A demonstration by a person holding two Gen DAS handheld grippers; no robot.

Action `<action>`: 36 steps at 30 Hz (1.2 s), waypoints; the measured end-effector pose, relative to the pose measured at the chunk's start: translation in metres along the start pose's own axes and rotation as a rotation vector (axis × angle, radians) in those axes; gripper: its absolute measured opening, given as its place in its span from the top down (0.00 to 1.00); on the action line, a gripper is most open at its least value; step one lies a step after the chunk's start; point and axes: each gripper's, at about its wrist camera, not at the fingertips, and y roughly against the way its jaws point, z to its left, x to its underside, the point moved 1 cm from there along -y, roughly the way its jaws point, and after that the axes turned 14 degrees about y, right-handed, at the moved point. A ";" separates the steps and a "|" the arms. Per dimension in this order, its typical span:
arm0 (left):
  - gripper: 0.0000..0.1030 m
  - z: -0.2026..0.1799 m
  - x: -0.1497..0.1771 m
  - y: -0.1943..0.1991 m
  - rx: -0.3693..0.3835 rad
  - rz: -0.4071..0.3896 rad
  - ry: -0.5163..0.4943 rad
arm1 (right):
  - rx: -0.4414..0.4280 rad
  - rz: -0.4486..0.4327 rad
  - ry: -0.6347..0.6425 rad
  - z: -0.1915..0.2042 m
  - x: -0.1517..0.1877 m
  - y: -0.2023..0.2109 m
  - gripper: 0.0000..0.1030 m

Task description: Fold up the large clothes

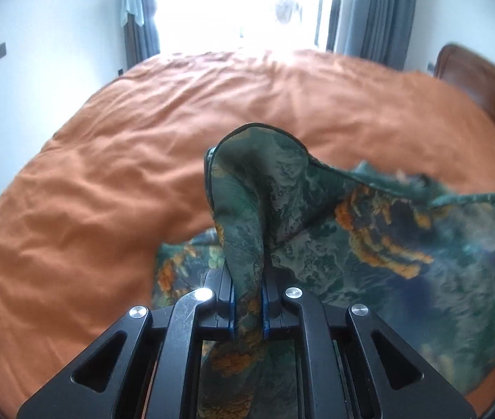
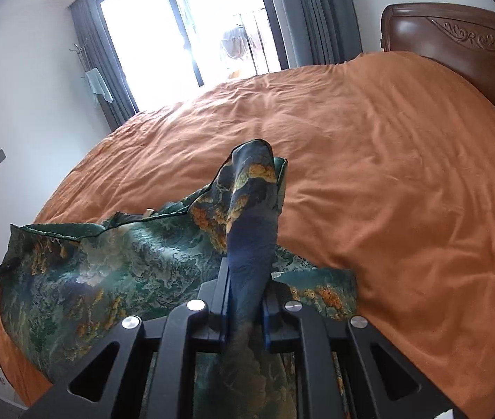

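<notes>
Both sets of jaws clamped on cloth [image 1: 317, 216]: left gripper [image 1: 247, 310] and right gripper [image 2: 245, 309] each pinching a corner, fabric stretched between, sagging over bed [image 2: 387, 174].

A cloth [image 2: 142, 272] is being held over a bed [image 2: 387, 192], with a window [image 2: 195, 28] behind and a headboard [image 2: 456, 42] at the right.

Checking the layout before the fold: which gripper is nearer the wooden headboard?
Right. The headboard stands on the right gripper's side, while the left gripper holds the patterned garment's far end, further from it.
</notes>
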 end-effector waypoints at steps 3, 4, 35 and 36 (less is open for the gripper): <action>0.89 0.003 0.018 -0.029 -0.031 0.023 -0.015 | 0.026 0.097 0.007 -0.004 0.021 -0.043 0.87; 0.88 0.005 0.022 -0.035 -0.030 0.024 -0.014 | 0.014 0.121 -0.005 -0.007 0.030 -0.056 0.86; 0.09 -0.185 0.016 0.004 0.280 0.068 -0.194 | -0.146 -0.126 -0.067 0.040 0.083 0.068 0.29; 0.11 -0.187 0.015 -0.006 0.266 0.086 -0.179 | -0.164 -0.128 -0.060 0.046 0.088 0.075 0.29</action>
